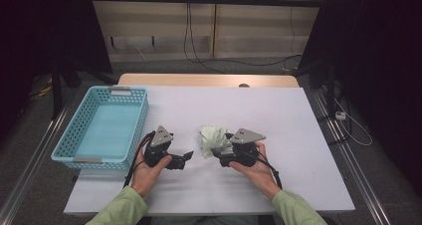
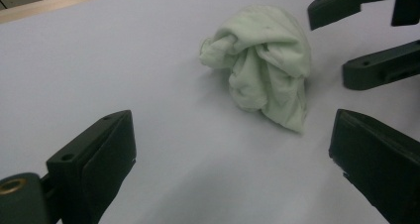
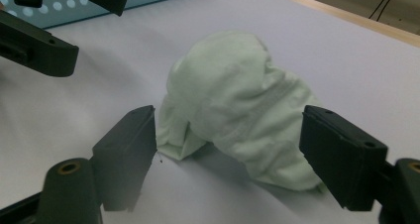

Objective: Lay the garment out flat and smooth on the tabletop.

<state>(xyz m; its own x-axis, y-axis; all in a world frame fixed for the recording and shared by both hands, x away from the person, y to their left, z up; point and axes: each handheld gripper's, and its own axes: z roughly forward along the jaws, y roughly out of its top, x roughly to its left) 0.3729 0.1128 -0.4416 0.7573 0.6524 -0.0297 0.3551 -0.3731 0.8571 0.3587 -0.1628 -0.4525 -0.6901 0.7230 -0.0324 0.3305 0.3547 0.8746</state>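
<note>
Item: crumpled pale-green cloth [image 1: 213, 139], one piece, bunched into a rounded lump. It lies on the white surface [image 1: 278, 120], a little nearer the person than the middle, between the two hand-held grippers.

Orientation: in the high view the lump is only slightly longer than wide, its long axis running roughly from the far side toward the near side of the surface. In the left gripper view the cloth [image 2: 262, 65] shows a folded knot at the upper left and a loose tail trailing to the lower right. No clear front or pointing end can be told.

Right hand-held gripper [image 1: 219, 153]: just beside the cloth, on its right and near side. In the right gripper view the jaws stand apart on either side of the cloth [image 3: 237, 110]. The left jaw sits close by a folded edge and the right jaw by the trailing end. Whether either pad touches the fabric cannot be told.

Left hand-held gripper [image 1: 186, 158]: on the cloth's left, near but apart from it, pointing toward it. Jaws wide apart, nothing between them.

Also present: light-blue perforated basket [image 1: 74, 138], at the left edge of the surface, well apart from the cloth.
</note>
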